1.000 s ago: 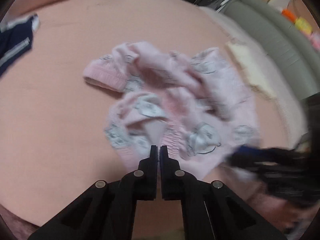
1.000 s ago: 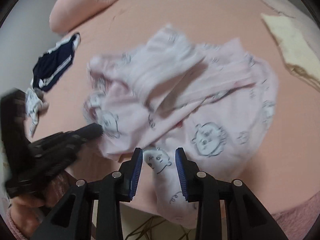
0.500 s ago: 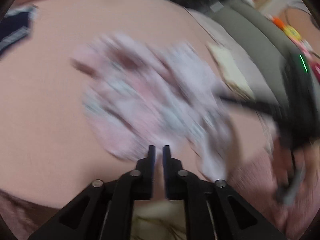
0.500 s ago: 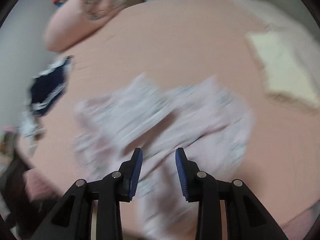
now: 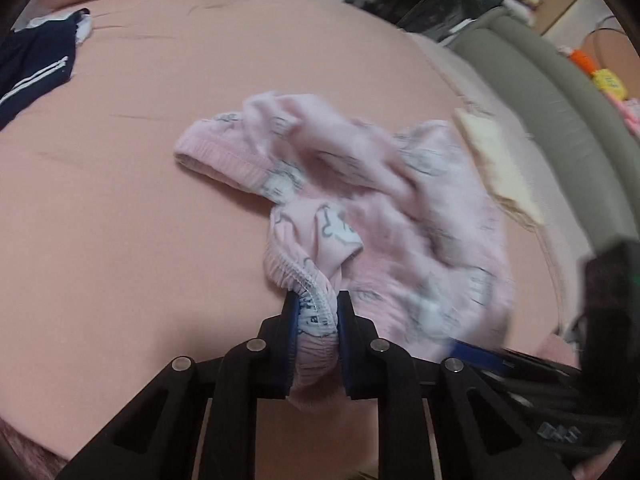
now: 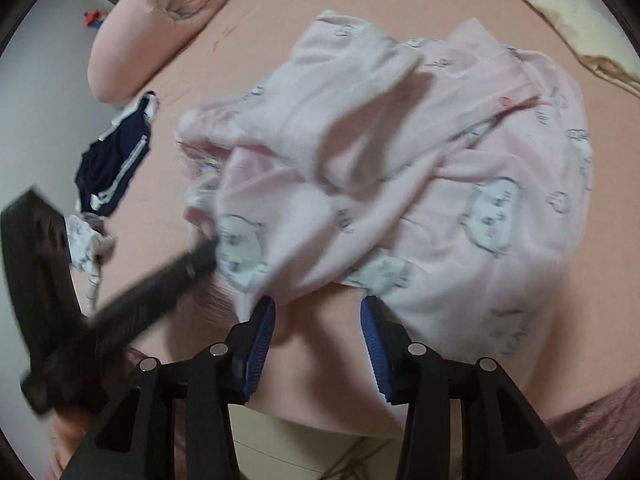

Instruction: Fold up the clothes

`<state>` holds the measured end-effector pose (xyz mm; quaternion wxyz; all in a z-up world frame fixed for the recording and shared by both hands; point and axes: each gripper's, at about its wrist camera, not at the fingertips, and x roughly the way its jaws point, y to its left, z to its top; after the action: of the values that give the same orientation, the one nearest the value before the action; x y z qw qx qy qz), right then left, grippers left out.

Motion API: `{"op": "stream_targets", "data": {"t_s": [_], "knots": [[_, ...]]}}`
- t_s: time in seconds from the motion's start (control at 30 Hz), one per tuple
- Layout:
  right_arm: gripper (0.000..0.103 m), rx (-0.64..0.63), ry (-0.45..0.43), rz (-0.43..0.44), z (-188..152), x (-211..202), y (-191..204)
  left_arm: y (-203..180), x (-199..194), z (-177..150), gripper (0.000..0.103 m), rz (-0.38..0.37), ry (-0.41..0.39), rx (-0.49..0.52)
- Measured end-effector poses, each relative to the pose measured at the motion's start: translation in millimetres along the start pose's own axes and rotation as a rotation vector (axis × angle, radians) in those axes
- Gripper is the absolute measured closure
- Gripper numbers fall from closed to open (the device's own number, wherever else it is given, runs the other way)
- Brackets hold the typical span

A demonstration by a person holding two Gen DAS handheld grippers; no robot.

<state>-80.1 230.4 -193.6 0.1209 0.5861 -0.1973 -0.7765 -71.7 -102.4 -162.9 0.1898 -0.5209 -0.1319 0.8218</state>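
My left gripper (image 5: 316,312) pinches the pink garment (image 5: 380,208) waistband; my right gripper (image 6: 318,320) is opening, empty. Shallow grip; any tug frees the elastic.

Bed (image 5: 120,220) bears pink garment (image 5: 380,200) (crumpled).

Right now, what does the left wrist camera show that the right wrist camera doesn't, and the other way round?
Only the left wrist view shows the left tongs clamped on the gathered elastic edge of the pink printed garment, plus a grey-green sofa. Only the right wrist view shows the right tongs opening, with bare sheet between them and the garment's edge just beyond, plus a pink pillow. Both show the garment crumpled on the pink bed, the navy striped clothing, the cream cloth and the other tool.
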Motion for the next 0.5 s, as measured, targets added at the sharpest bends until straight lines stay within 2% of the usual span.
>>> {"op": "stream_targets", "data": {"t_s": [0.1, 0.2, 0.27, 0.33, 0.37, 0.4, 0.43, 0.5], "knots": [[0.059, -0.01, 0.003, 0.043, -8, -2, 9, 7, -25, -22, 0.09, -0.01, -0.01, 0.004], [0.059, 0.009, -0.011, 0.059, -16, -5, 6, 17, -35, -44, 0.09, -0.067, 0.029, -0.029], [0.059, 0.046, -0.009, 0.067, -13, -2, 4, -3, -20, -56, 0.09, -0.065, 0.053, 0.004], [0.058, 0.071, -0.022, 0.084, -10, -4, 2, -12, -15, -54, 0.09, -0.09, 0.081, 0.018], [0.056, 0.075, -0.029, 0.091, -9, -5, 2, -16, -14, -53, 0.09, -0.111, 0.095, 0.018], [0.047, 0.076, -0.033, 0.097, -6, -4, 4, -21, -11, -51, 0.09, -0.136, 0.1, 0.022], [0.041, 0.06, -0.024, 0.096, 4, 9, 18, -27, -8, -48, 0.09, -0.162, 0.105, 0.025], [0.039, 0.003, 0.014, 0.061, 12, 28, 33, -30, -2, -43, 0.089, -0.149, 0.13, 0.009]]}}
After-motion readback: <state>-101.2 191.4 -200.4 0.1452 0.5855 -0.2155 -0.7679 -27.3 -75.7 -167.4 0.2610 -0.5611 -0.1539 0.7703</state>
